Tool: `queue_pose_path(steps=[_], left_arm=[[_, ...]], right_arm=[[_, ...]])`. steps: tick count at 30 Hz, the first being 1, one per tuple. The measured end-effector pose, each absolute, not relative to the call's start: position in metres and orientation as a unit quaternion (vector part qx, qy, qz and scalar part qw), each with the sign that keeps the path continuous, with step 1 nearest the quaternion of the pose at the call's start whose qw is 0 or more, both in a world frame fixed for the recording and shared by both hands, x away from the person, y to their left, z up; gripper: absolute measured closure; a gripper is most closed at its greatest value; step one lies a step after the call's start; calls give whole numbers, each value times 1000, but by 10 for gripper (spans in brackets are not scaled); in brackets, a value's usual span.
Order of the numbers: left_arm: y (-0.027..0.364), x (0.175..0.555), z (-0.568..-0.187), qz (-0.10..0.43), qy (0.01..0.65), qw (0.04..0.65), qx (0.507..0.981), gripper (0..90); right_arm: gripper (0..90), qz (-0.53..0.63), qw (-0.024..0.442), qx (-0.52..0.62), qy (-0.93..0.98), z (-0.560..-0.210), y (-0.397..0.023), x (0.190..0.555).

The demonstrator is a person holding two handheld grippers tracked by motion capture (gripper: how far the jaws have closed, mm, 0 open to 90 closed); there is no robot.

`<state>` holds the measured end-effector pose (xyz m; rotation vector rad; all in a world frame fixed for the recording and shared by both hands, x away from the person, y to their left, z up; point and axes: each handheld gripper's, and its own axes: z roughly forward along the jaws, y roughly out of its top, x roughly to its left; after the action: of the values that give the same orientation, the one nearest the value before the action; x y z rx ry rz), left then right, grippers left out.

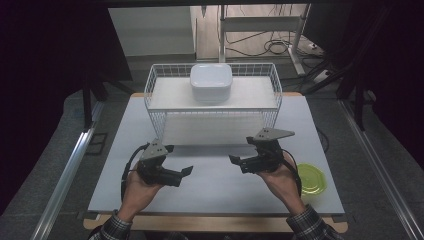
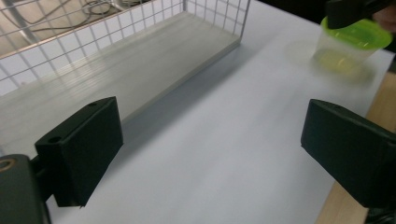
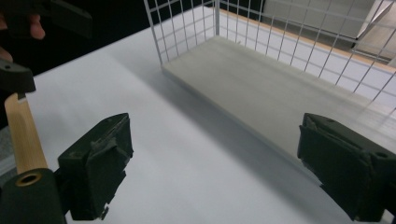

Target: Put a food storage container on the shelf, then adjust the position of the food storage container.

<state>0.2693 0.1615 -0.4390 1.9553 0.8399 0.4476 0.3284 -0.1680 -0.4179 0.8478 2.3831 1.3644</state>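
Tongs (image 3: pixel 212 172) agape (empty), wire basket (image 3: pixel 261 42) ahead.

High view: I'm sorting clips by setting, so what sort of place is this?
Probably a lab or recording workspace, not a home: a white table hemmed by dark curtains, cables loose on the floor, and metal rails alongside.

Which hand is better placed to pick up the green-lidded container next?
Right. The right gripper sits open beside the green-lidded container at the table's right edge; the left gripper, also open, would have to cross over.
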Motion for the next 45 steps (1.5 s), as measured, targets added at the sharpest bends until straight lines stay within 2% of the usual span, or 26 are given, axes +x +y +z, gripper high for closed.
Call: queue_pose_path(steps=[9,15,24,29,45], left_arm=[[163,259,-460,208,336,450,801,53],[165,256,-475,188,340,452,803,56],[167,244,-493,197,335,445,807,50],[165,238,-499,210,326,425,818,37],[166,240,-505,192,336,424,819,30]], right_arm=[[77,461,120,291,830,-441,-181,312],[69,462,124,298,826,-452,-188,305],[67,438,137,294,838,-470,-189,294],[67,424,128,299,845,-479,-191,292],[42,400,147,305,851,-481,-201,291]])
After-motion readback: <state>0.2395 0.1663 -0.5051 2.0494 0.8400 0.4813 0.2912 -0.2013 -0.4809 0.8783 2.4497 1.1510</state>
